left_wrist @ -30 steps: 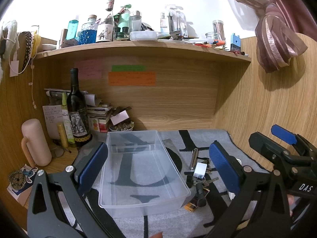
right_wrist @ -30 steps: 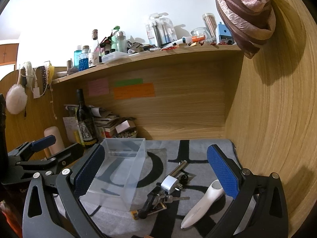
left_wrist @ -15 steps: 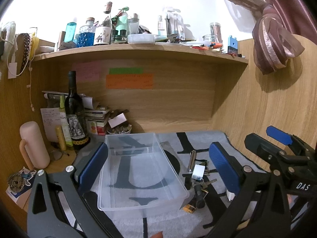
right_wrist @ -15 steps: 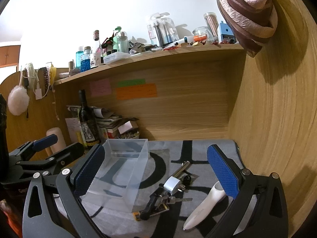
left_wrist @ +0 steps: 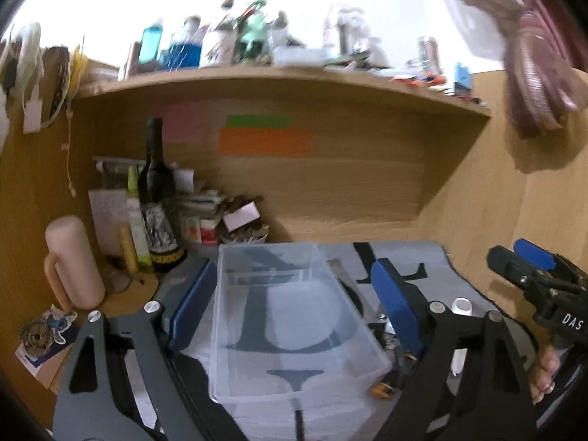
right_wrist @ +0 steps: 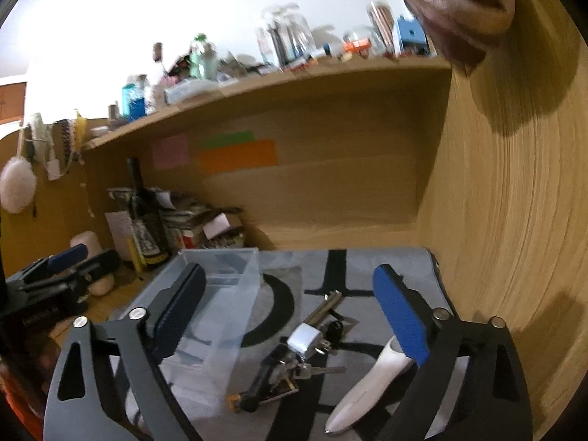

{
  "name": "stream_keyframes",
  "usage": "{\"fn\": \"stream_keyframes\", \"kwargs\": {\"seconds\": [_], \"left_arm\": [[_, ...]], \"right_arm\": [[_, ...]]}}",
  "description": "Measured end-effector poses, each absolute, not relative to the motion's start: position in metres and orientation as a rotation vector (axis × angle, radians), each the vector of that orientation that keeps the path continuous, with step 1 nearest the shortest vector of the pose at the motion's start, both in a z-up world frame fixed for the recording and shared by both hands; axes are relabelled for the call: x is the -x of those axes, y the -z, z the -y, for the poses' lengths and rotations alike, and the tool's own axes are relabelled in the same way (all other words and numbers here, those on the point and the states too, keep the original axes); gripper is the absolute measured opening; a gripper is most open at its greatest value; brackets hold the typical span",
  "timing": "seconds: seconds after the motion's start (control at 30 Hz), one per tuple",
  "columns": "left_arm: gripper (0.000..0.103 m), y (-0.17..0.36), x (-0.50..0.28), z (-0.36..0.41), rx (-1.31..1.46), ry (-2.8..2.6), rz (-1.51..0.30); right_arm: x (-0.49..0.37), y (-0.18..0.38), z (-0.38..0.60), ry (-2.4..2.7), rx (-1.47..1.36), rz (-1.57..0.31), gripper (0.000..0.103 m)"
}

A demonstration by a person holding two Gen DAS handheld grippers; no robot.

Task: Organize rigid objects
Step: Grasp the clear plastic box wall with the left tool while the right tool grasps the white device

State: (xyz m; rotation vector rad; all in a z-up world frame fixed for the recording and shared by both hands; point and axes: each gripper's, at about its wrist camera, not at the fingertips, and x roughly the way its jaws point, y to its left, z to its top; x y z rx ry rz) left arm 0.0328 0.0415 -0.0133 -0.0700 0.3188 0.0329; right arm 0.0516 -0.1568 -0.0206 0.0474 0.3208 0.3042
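A clear plastic bin [left_wrist: 294,398] lies empty on the grey lettered mat [left_wrist: 404,257]. My left gripper [left_wrist: 294,307] hovers at its near end, and its jaws are closing with the bin seen between the blue pads, which do not press on it. Right of the bin [right_wrist: 235,286] lies a small pile: a white plug adapter [right_wrist: 305,341], keys [right_wrist: 318,369], a metal bar [right_wrist: 325,307], a black clip [right_wrist: 259,386] and a white curved handle [right_wrist: 371,378]. Above that pile my right gripper [right_wrist: 290,312] holds nothing, and its jaws are closing.
A wine bottle [left_wrist: 156,198], a pink mug [left_wrist: 73,261] and stacked boxes [left_wrist: 205,217] crowd the back left corner. Above is a shelf [left_wrist: 257,73] full of bottles. A wooden side wall [right_wrist: 496,220] bounds the mat on the right. A finger [left_wrist: 544,371] shows under the right gripper [left_wrist: 514,261].
Both pairs of jaws have narrowed. Both views have pushed forward toward the bin and the pile, and the picture is blurred by the motion.
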Motion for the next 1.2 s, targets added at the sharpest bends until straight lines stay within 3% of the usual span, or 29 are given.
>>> {"fn": "stream_keyframes", "kwargs": {"seconds": [0.27,0.53,0.67,0.73,0.9,1.03,1.2], "left_arm": [[0.072,0.029,-0.076,-0.079,0.036,-0.074,-0.442],[0.042,0.061,-0.132,-0.115,0.048,-0.074,-0.665],[0.039,0.083,-0.152,-0.129,0.109,-0.011,-0.777],[0.032,0.092,-0.157,-0.132,0.113,-0.013,-0.820],[0.032,0.111,-0.168,-0.138,0.159,0.029,-0.901],[0.022,0.124,-0.174,-0.139,0.193,0.068,-0.958],[0.022,0.131,-0.177,-0.139,0.182,0.082,-0.980]], "right_arm": [[-0.082,0.037,0.170,-0.239,-0.029,-0.430,0.074],[-0.106,0.057,0.191,-0.165,-0.021,-0.564,0.062],[-0.114,0.067,0.202,-0.115,-0.015,-0.622,0.061],[-0.117,0.074,0.207,-0.095,-0.024,-0.650,0.061],[-0.128,0.096,0.216,-0.051,-0.058,-0.736,0.061],[-0.134,0.111,0.221,-0.011,-0.084,-0.810,0.061],[-0.141,0.125,0.221,-0.011,-0.094,-0.899,0.061]]}}
